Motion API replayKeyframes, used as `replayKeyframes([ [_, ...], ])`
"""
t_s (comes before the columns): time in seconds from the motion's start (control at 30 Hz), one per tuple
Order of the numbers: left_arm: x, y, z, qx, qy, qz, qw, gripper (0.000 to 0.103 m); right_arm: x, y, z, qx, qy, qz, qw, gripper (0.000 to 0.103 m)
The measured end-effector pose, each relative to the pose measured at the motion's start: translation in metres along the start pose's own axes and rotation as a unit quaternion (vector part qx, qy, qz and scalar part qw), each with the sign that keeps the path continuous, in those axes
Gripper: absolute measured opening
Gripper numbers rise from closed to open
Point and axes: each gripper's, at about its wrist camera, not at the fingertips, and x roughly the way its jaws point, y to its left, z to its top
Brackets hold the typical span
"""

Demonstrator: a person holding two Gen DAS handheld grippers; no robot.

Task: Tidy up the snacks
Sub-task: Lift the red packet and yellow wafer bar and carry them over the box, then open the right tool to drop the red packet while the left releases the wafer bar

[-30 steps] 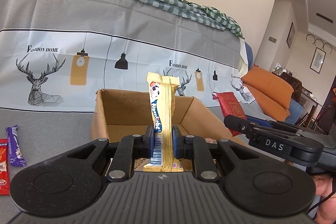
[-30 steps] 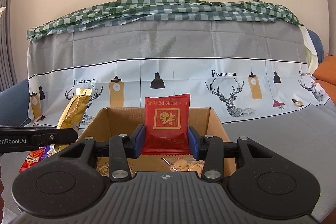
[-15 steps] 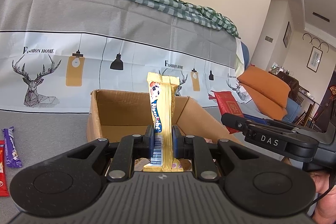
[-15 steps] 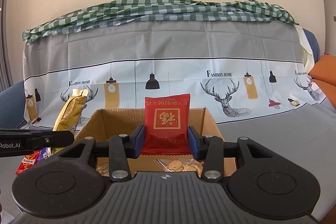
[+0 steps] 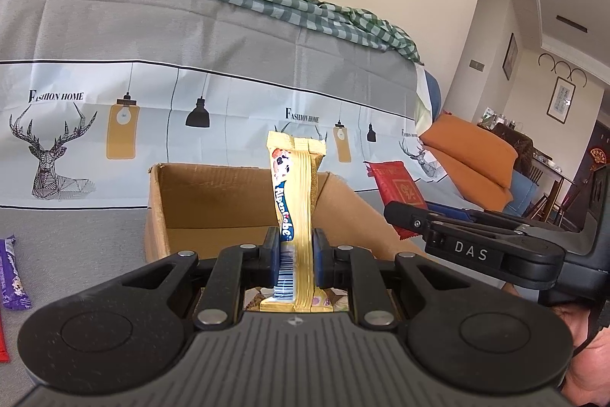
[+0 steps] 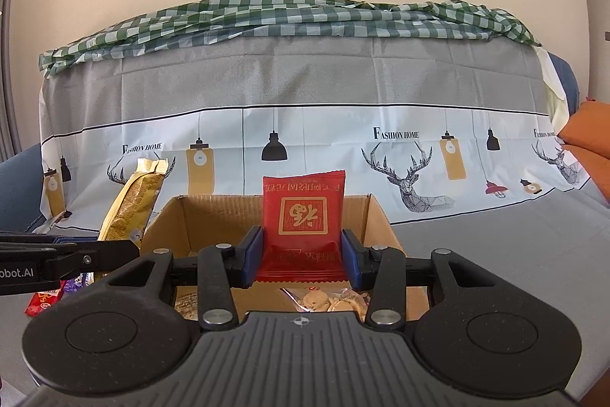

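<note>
Left wrist: upright gold snack bar [image 5: 295,216]; blue lettering, barcode

1. In my left view the cardboard box [image 5: 213,201] has slid toward 9 o'clock.
2. On the table, the purple snack [image 5: 13,269] and the red wrapper [image 5: 2,342] beside it have drifted the same way. The frame edge now nearly cuts the wrapper off.
3. The right tool [image 5: 400,220] and its red packet [image 5: 396,185] have edged toward 9 o'clock too.
4. In my right view the gold snack bar [image 6: 129,208] has shifted slightly toward 9 o'clock.
</note>
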Motion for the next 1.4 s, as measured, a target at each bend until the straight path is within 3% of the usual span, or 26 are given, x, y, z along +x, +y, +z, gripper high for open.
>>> replayKeyframes([
  [1.4, 0.001, -0.011, -0.002, 0.025, -0.006, -0.017, 0.9995, 0.018, 0.003, 0.004, -0.001, -0.006, 0.003, -0.002, 1.0, 0.045],
])
